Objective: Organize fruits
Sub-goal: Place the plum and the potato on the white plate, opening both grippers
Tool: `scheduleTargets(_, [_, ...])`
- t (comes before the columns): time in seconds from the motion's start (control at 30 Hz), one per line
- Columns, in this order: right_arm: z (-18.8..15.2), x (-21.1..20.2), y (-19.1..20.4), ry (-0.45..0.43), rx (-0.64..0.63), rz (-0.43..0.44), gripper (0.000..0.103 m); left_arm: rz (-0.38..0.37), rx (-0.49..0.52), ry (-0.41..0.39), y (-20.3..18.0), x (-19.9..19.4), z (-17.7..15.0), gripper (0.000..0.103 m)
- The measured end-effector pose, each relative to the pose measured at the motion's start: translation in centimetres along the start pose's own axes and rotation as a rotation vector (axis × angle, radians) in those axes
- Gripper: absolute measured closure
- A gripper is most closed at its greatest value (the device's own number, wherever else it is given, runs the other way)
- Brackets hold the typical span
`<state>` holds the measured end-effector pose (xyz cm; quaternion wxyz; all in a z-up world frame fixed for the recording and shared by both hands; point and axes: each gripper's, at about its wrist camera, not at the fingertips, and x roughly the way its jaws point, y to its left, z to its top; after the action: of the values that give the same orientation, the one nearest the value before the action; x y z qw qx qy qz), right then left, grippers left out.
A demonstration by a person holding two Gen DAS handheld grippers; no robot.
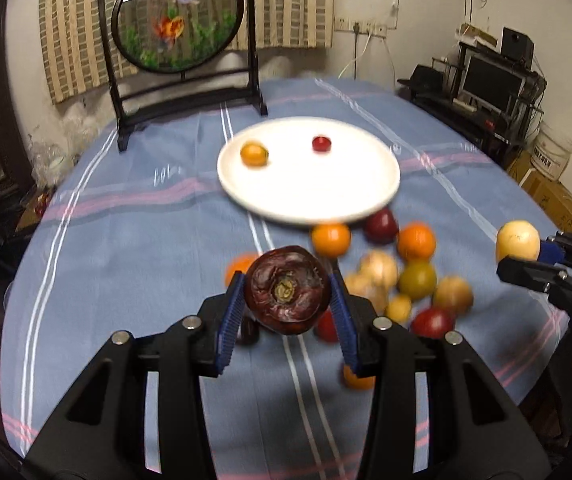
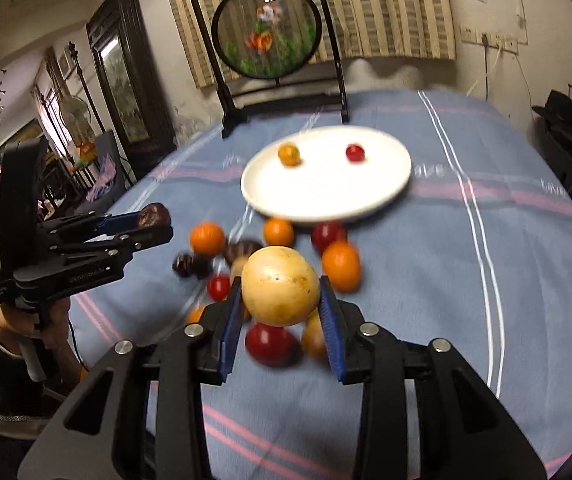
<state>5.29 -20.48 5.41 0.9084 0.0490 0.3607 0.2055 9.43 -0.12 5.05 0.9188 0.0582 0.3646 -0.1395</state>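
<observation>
- Our left claw (image 1: 288,300) pinches a dark purple fruit (image 1: 287,290) between its blue pads (image 1: 230,320), the wrinkled stem end facing the camera, held above the tabletop (image 1: 126,240).
- Our right claw (image 2: 282,298) is clamped on a pale yellow fruit (image 2: 281,291), also off the striped blue cloth.
- In the right wrist view we see the left claw at the left edge, carried by a hand (image 2: 52,320), with the dark fruit at its tip.
- In the left wrist view the right claw sits at the right edge with the yellow fruit at its tip.
- A white plate (image 1: 326,196) lies further back on the tabletop, holding a small orange fruit (image 1: 254,154) and a small red fruit (image 1: 321,143), well apart from each other.
- Between the plate and our claws lies a loose pile of fruits (image 1: 406,276): orange, red, dark and yellowish ones, blurred, some touching.
- One dark red fruit (image 1: 382,224) in the pile lies just beside the near rim of the plate.
- Behind the plate stands a round goldfish screen (image 1: 178,20) in a black frame.
</observation>
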Motion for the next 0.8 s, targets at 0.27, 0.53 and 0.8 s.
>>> scheduleTargets(0.27, [7.7, 6.1, -1.1, 0.027, -0.106, -0.129, 0.066, 0.062, 0.014, -0.016, 0.2, 6.7, 7.3, 0.060])
scheduleTargets(0.53, [10.6, 17.1, -4.8, 0.186, -0.115, -0.224, 0.066, 0.067, -0.025, 0.166, 1.6, 16.6, 9.4, 0.060])
scheduleTargets(0.8, [12.1, 22.2, -6.5, 0.257, -0.116, -0.274, 0.066, 0.077, -0.048, 0.226, 2.2, 20.5, 9.9, 0.060])
